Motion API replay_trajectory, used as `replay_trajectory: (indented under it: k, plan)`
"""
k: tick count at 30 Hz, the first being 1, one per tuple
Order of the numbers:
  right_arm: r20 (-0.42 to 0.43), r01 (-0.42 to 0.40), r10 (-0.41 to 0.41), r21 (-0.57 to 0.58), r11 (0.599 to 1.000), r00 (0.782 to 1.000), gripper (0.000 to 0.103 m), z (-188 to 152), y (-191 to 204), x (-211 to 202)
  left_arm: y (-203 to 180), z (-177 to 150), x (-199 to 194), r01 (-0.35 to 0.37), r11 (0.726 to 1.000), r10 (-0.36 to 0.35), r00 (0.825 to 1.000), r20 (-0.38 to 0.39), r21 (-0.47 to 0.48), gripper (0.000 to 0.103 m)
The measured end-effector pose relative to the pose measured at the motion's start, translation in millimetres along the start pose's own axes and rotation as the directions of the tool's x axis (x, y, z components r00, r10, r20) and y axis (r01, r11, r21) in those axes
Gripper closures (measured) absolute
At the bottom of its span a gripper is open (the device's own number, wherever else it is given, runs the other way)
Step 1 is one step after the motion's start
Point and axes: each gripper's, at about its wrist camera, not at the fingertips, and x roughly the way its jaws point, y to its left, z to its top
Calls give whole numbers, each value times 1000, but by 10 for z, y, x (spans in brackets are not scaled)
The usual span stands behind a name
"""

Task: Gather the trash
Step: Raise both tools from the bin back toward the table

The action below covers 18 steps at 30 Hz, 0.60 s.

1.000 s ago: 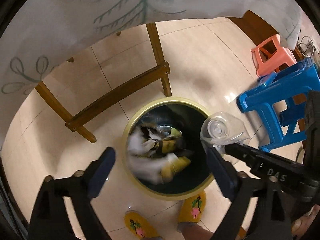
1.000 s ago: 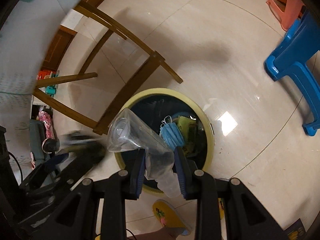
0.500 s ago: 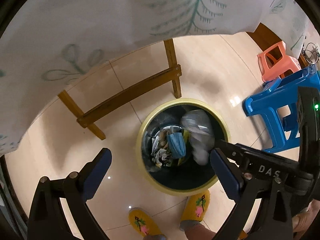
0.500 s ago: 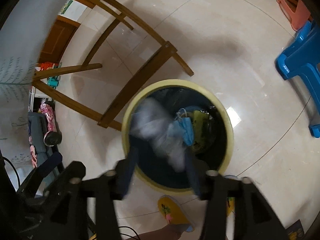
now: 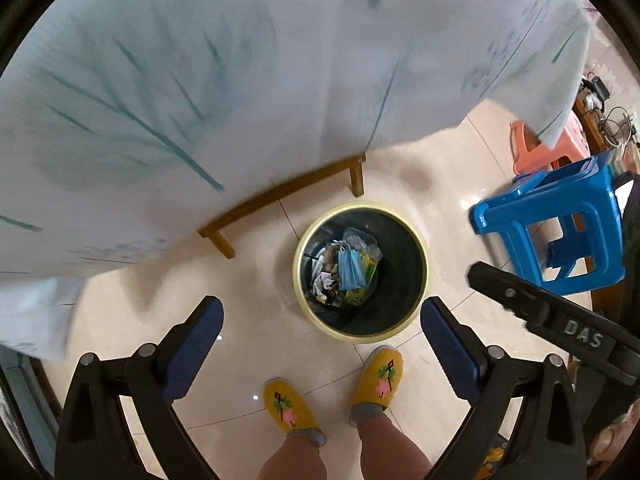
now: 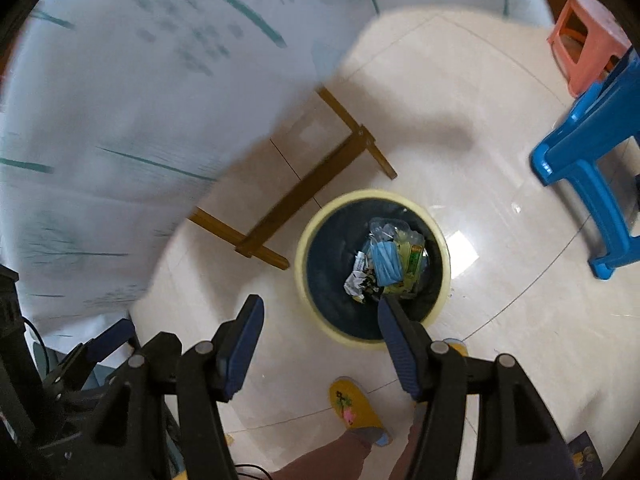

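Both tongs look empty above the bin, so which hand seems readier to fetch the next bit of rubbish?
Neither clearly. The left tongs and right tongs both gape empty over the bin; the right's have just been opening, nothing between them. No loose rubbish shows outside it. The left's wider gap gives a slight edge.

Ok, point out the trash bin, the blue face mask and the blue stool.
trash bin [image 5: 299,276]: left wrist view, on its yellow rim.
blue face mask [image 6: 385,262]: right wrist view, on its pleated middle.
blue stool [image 5: 560,204]: left wrist view, on its seat.

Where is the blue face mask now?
In both wrist views, the blue face mask lies on the trash inside the yellow-rimmed bin, beside the clear plastic bottle.
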Motion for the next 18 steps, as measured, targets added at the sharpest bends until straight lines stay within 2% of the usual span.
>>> replay_trajectory:
  k: [6, 11, 18]
  plan:
    - [68, -11, 11, 12, 1000, 998, 43, -23, 221, -780, 39, 121, -814, 6, 1000, -5, 999, 45, -2, 5]
    - [118, -27, 29, -20, 999, 993, 43, 10, 455, -1409, 87, 194, -1533, 14, 1000, -13, 994, 110, -9, 5]
    - [205, -22, 56, -166, 986, 977, 43, 79, 928, -2207, 98, 263, -2422, 18, 999, -11, 967, 255, -27, 5]
